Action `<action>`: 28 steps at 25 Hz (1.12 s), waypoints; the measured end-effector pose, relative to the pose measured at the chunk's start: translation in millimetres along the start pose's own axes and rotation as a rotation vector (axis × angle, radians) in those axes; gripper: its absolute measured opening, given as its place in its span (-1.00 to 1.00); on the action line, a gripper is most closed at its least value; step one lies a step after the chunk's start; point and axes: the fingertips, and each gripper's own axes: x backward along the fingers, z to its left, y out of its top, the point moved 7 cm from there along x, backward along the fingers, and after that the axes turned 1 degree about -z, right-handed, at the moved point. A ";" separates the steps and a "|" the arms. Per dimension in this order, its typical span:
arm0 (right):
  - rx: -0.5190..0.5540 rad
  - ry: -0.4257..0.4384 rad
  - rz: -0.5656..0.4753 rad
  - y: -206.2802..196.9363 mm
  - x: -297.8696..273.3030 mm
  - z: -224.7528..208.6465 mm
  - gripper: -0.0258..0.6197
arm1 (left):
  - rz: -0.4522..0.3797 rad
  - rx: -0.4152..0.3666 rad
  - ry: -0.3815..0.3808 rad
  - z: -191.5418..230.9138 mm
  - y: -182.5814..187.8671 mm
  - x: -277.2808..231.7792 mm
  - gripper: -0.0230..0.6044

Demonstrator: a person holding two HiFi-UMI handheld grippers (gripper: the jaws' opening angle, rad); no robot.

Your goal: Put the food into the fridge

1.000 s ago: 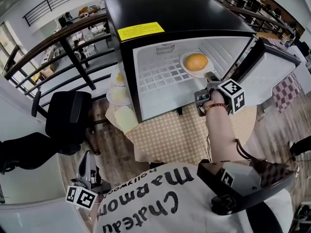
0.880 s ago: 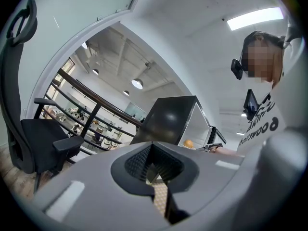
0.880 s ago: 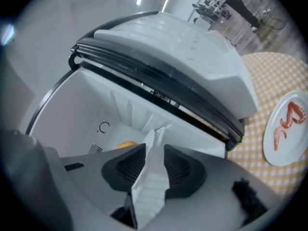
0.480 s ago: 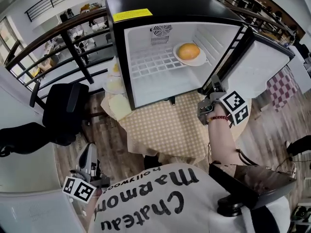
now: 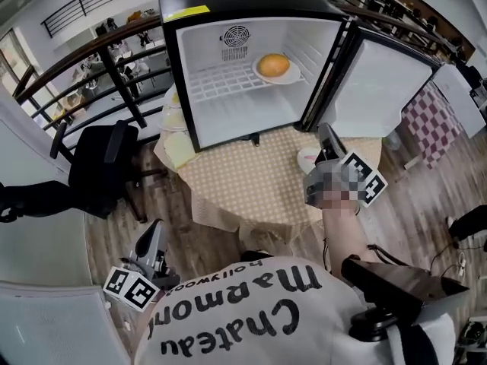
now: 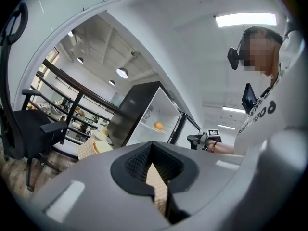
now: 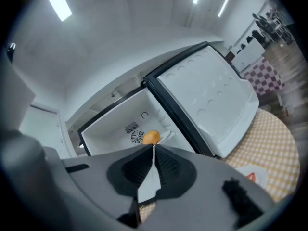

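The black fridge (image 5: pixel 228 6) stands open on the checkered table (image 5: pixel 251 188), its door (image 5: pixel 388 90) swung out to the right. On its wire shelf lies an orange bun (image 5: pixel 273 65) on a white plate (image 5: pixel 293 74). My right gripper (image 5: pixel 323 131) hovers in front of the door, outside the fridge, and its jaws are closing with nothing between them. In the right gripper view the gripper (image 7: pixel 153 146) points at the bun (image 7: pixel 151 137). My left gripper (image 5: pixel 154 230) hangs low at the left, shut and empty, far from the table.
A small white plate (image 5: pixel 308 158) lies on the table under my right gripper. To the left of the fridge are stacked plates (image 5: pixel 173 124) and a slice of bread (image 5: pixel 181 152). A black office chair (image 5: pixel 99 177) stands further left, with a railing (image 5: pixel 114 74) behind.
My right gripper has drawn back out of the fridge, from beside the bun's plate to a spot in front of the door. The bun stays on the shelf.
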 end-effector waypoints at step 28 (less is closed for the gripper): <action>0.192 0.297 0.212 57.4 161.2 -77.2 -0.87 | -0.147 -0.038 0.095 -216.9 -79.7 29.1 -0.91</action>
